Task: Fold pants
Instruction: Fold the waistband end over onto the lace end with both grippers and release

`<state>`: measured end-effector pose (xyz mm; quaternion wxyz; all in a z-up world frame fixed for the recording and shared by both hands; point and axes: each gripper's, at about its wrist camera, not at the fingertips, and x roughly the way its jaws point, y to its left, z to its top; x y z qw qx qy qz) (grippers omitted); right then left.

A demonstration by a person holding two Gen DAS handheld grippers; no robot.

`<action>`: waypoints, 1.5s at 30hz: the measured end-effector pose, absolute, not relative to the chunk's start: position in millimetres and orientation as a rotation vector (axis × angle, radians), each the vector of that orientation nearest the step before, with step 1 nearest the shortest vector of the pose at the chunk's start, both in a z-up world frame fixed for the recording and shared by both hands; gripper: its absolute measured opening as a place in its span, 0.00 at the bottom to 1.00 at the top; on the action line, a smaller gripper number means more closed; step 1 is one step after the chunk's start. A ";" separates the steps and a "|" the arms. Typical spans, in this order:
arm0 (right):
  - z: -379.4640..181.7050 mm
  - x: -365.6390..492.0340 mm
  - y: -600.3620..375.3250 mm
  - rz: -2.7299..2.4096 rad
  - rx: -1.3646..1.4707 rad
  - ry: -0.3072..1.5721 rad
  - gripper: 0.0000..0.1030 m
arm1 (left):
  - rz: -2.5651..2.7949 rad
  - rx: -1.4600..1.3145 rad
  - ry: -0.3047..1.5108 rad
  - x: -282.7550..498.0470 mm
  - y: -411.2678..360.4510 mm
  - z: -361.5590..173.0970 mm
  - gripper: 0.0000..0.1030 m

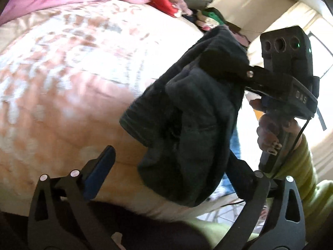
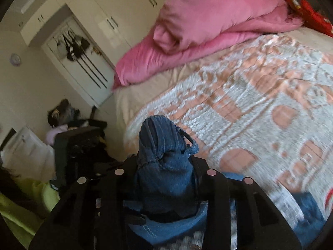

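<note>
The pants are dark blue jeans. In the left wrist view they hang as a bunched dark mass [image 1: 187, 125] in the air above the bed, pinched at the top by my right gripper [image 1: 224, 62], which is shut on them. In the right wrist view a bunch of the jeans [image 2: 164, 156] sticks up between that gripper's shut fingers [image 2: 199, 166], and more denim [image 2: 308, 212] trails onto the bed at lower right. My left gripper [image 1: 170, 166] is open and holds nothing; its left finger [image 1: 100, 175] shows, its right finger is hidden behind the hanging jeans.
The bed has a peach and white patterned blanket [image 1: 72, 79]. A pink duvet [image 2: 208, 27] is piled at its head, and loose clothes [image 1: 166, 2] lie along the far edge. White wardrobes [image 2: 87, 41] stand left of the bed, and a dark chair with clutter [image 2: 79, 145].
</note>
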<state>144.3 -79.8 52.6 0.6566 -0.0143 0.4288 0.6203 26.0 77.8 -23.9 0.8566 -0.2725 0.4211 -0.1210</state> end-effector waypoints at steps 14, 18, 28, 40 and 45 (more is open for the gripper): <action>57.7 145.7 -229.0 1.090 0.124 0.841 0.79 | -0.516 -0.493 0.924 50.7 -20.7 -13.1 0.90; 31.9 131.2 -267.6 0.936 0.145 0.895 0.85 | -0.473 -0.326 0.937 41.9 -49.5 -10.9 0.91; 6.3 121.5 -265.4 0.865 0.117 0.971 0.87 | -0.297 -0.081 1.027 39.0 -80.3 -40.5 0.91; -25.3 116.9 -246.1 0.840 -0.023 1.027 0.54 | -0.310 -0.082 0.993 31.7 -69.3 -27.2 0.91; 3.6 106.9 -255.8 0.810 -0.025 0.943 0.71 | -0.291 -0.097 0.968 22.0 -67.1 -15.2 0.91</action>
